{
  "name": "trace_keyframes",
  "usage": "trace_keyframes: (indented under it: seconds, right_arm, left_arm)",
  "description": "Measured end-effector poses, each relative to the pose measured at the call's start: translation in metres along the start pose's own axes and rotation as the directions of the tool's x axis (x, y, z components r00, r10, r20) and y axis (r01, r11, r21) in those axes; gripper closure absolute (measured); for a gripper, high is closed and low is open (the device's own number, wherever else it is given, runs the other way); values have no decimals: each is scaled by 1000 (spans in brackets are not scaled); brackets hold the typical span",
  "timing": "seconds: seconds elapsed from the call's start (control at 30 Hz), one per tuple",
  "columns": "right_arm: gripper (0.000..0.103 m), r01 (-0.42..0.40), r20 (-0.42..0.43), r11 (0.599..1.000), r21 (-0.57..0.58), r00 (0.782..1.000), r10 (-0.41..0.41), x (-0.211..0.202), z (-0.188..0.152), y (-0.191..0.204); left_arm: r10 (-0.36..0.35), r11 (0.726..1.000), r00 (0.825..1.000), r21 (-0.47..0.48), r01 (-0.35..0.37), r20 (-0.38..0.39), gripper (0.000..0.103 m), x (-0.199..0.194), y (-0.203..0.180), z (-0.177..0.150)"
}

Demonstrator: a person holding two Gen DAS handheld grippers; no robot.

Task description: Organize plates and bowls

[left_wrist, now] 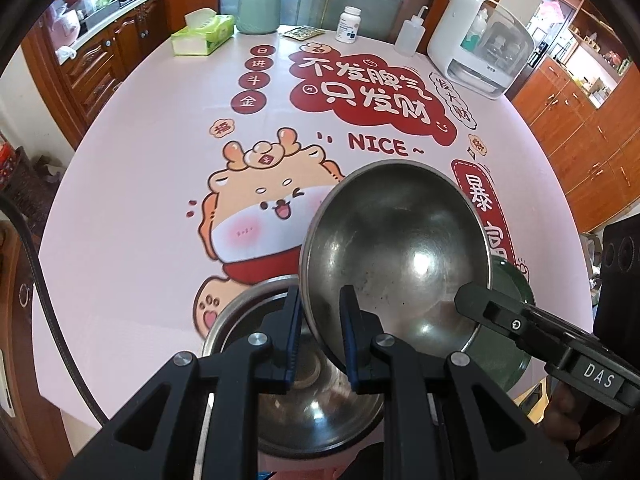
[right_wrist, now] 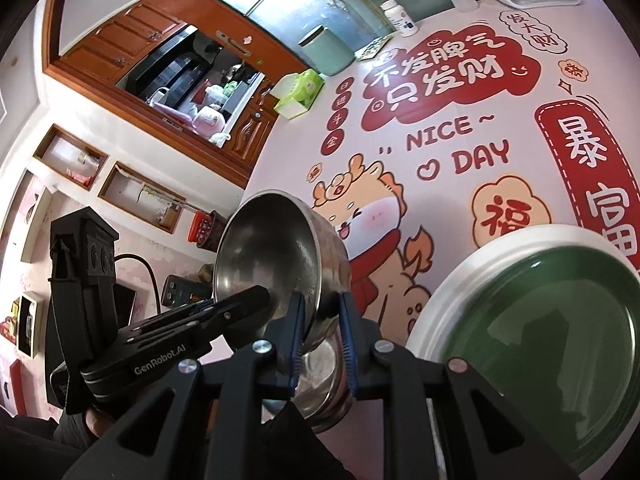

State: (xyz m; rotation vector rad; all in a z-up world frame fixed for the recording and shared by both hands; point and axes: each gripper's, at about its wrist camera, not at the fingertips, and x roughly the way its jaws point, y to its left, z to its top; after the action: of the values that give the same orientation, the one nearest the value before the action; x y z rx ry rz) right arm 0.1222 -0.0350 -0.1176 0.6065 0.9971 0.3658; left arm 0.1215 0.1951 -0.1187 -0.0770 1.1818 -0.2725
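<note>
A steel bowl (left_wrist: pixel 400 240) hangs tilted above the table, its hollow facing the left wrist camera. My left gripper (left_wrist: pixel 320 296) is shut on its near rim, and my right gripper (left_wrist: pixel 464 298) comes in from the right, shut on the rim too. In the right wrist view the same steel bowl (right_wrist: pixel 268 248) stands on edge, its wall clamped in my right gripper (right_wrist: pixel 320 304), with my left gripper (right_wrist: pixel 260 294) gripping it from the left. A second steel bowl (left_wrist: pixel 320 408) (right_wrist: pixel 320 364) rests on the table right below. A green plate (right_wrist: pixel 540 340) lies on a white plate (right_wrist: pixel 480 252) to the right.
At the far side of the pink printed tablecloth (left_wrist: pixel 160 200) stand a tissue box (left_wrist: pixel 202 34), a green canister (left_wrist: pixel 259 8), a pill bottle (left_wrist: pixel 349 24), a squeeze bottle (left_wrist: pixel 412 36) and a white appliance (left_wrist: pixel 480 44). Wooden cabinets surround the table.
</note>
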Motion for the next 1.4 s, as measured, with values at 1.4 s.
trace_keyframes:
  seconds: [1.4]
  right_arm:
    - [70,39,-212,998,-55,976,-50,30,-34,22]
  left_arm:
    - [39,992,997,-118,-47,-65,74,3,39,-58]
